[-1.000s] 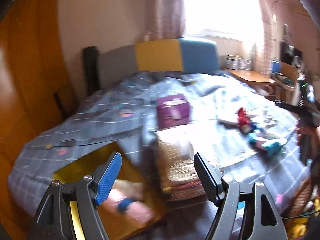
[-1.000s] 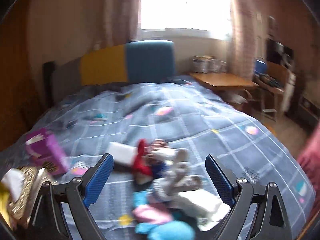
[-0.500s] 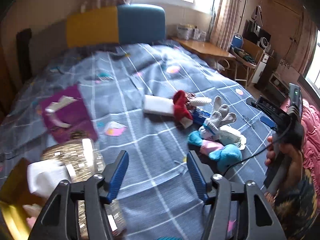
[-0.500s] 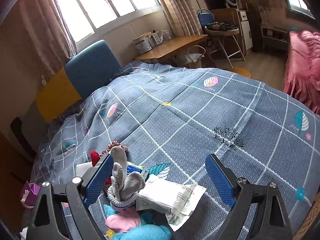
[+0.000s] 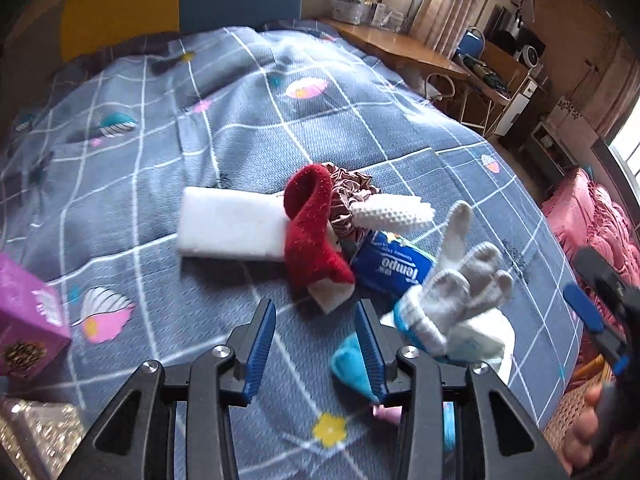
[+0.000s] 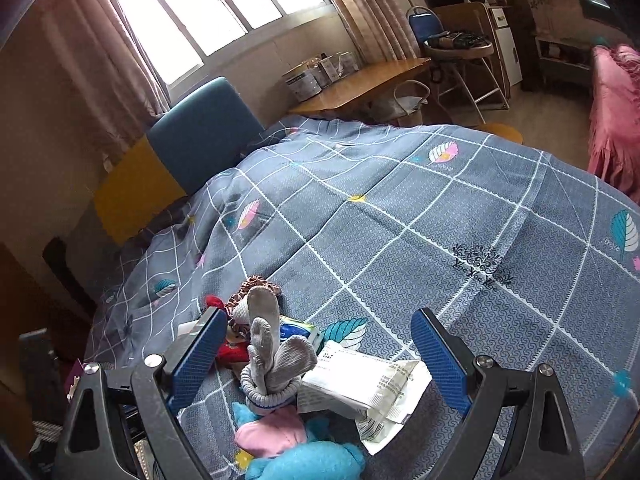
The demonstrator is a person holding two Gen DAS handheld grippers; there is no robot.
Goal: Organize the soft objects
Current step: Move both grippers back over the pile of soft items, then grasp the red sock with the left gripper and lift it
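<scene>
A pile of soft things lies on the grey checked bedspread (image 5: 224,128). In the left wrist view: a red sock (image 5: 314,232) over a white foam block (image 5: 232,224), a brown scrunchie (image 5: 352,196), a white knobbly sock (image 5: 394,212), a blue Tempo tissue pack (image 5: 394,268), a grey knit glove (image 5: 452,292) and a blue plush (image 5: 350,364). My left gripper (image 5: 316,340) is open and empty, just short of the red sock. My right gripper (image 6: 320,356) is open and empty over the glove (image 6: 272,356), a white packet (image 6: 360,388) and the blue-pink plush (image 6: 296,444).
A purple box (image 5: 28,316) and a glittery gold item (image 5: 36,436) sit at the left. A blue and yellow headboard (image 6: 180,148) stands behind the bed. A wooden desk (image 6: 360,84) and a chair (image 6: 456,52) stand beyond. A pink bed (image 6: 616,120) is at right.
My left gripper has swung from the yellow box and gold item toward the pile and narrowed its opening. My right gripper has held almost still over the glove and packet.
</scene>
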